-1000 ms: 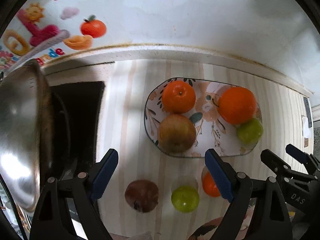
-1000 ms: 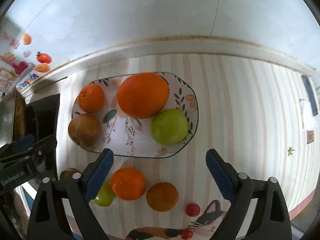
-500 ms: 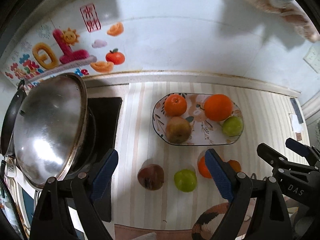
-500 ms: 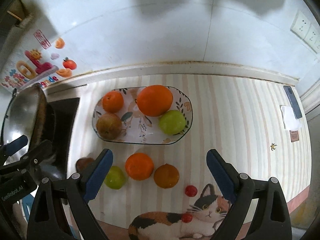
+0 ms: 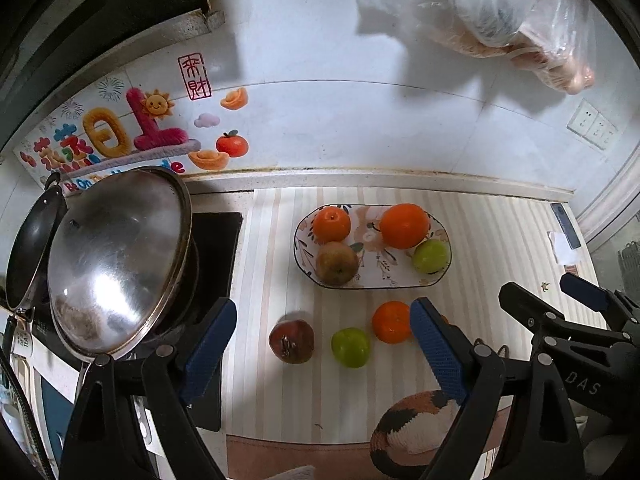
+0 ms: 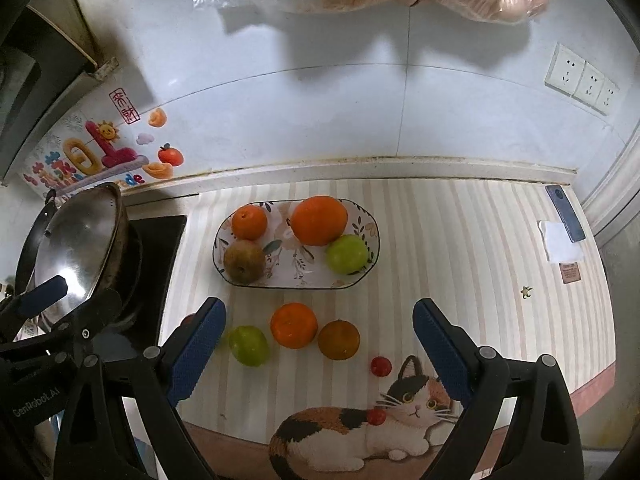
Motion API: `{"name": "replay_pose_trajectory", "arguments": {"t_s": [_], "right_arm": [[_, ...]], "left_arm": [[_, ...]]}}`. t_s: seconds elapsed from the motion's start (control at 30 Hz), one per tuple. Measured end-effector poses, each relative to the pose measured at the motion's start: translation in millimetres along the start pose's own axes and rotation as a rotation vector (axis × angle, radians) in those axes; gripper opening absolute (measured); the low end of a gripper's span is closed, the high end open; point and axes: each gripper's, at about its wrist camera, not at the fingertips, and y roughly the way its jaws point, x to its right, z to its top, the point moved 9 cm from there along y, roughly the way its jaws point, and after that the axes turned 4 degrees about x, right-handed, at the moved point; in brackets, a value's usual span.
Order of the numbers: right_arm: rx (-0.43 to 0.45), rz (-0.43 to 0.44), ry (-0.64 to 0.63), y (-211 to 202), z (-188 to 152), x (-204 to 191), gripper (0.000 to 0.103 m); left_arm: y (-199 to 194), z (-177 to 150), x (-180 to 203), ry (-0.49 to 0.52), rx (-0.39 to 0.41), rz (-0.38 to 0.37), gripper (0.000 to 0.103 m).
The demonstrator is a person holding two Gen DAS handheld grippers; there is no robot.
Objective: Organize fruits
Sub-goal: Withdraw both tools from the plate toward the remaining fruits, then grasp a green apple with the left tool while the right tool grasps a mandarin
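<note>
Both your tools are released, nothing between the blue pads: left tool [image 5: 320,344], right tool [image 6: 318,344], both above the counter [image 6: 460,240]. Nearest on the striped mat: cat print, two small red fruits [image 6: 381,366]. Then a loose row: dark red fruit [image 5: 291,341], green apple [image 6: 249,345], orange [image 6: 294,325], darker orange [image 6: 339,339]. Beyond, the floral plate [image 6: 362,276] holds two oranges, a brown pear and a green apple. Wok lid [image 5: 116,260] far left.
</note>
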Motion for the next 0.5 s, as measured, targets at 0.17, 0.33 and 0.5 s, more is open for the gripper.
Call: {"name": "replay_pose_trajectory", "arguments": {"t_s": [0.17,0.33,0.5], "right_arm": [[-0.003,0.035,0.029,3,-9,1,0.097],[-0.040,0.080,0.081,31,-29,7,0.097],[-0.123,0.082,0.095,78,-56,13,0.096]], "left_arm": [[5,-7,-5,-0.019,-0.005,0.005,0.089],[36,-24,-15,-0.028,-0.073,0.028,0.096],[81,-50,-14,-0.040,-0.179,0.022,0.096]]}}
